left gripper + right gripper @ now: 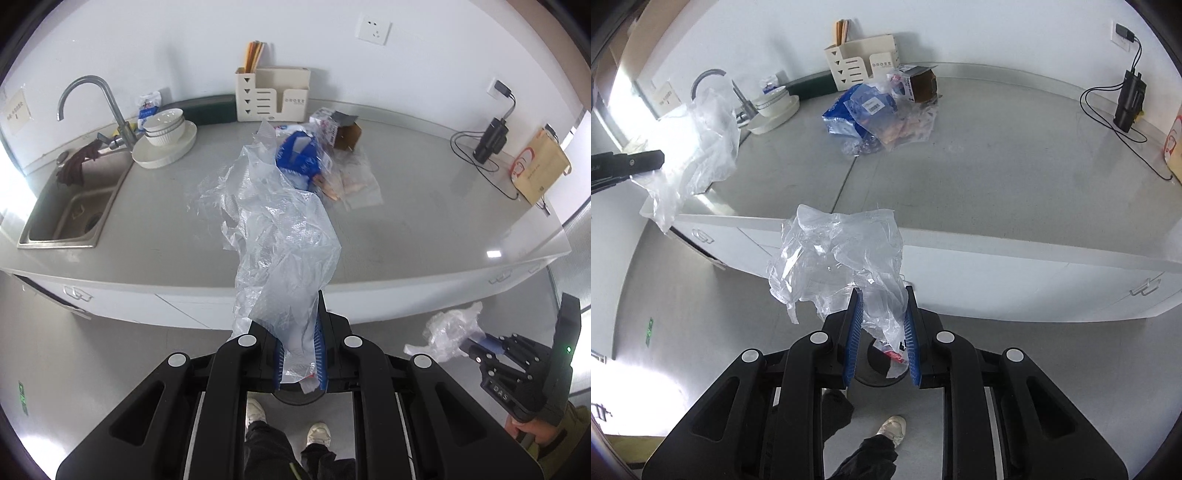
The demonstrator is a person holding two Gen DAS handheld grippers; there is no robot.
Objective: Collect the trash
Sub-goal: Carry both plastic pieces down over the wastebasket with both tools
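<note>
My left gripper [300,332] is shut on a long clear plastic bag [280,236] that hangs out in front of it, off the counter's front edge. My right gripper [882,314] is shut on a crumpled clear plastic wrapper [838,251], also held in the air before the counter. In the left wrist view the right gripper [469,345] shows at lower right with its wrapper [450,332]. In the right wrist view the left gripper's fingertip [646,160] and its bag [701,140] show at the left. More trash lies on the grey counter [997,166]: a blue packet [857,110], clear wrappers and an open carton [919,85].
A steel sink [70,206] with a tap and a brown cloth is at the counter's left, stacked white bowls [164,127] beside it. A cream organiser [271,94] stands at the wall. A black device with cables [489,140] and a paper bag [539,168] stand right. A person's legs and shoes are below.
</note>
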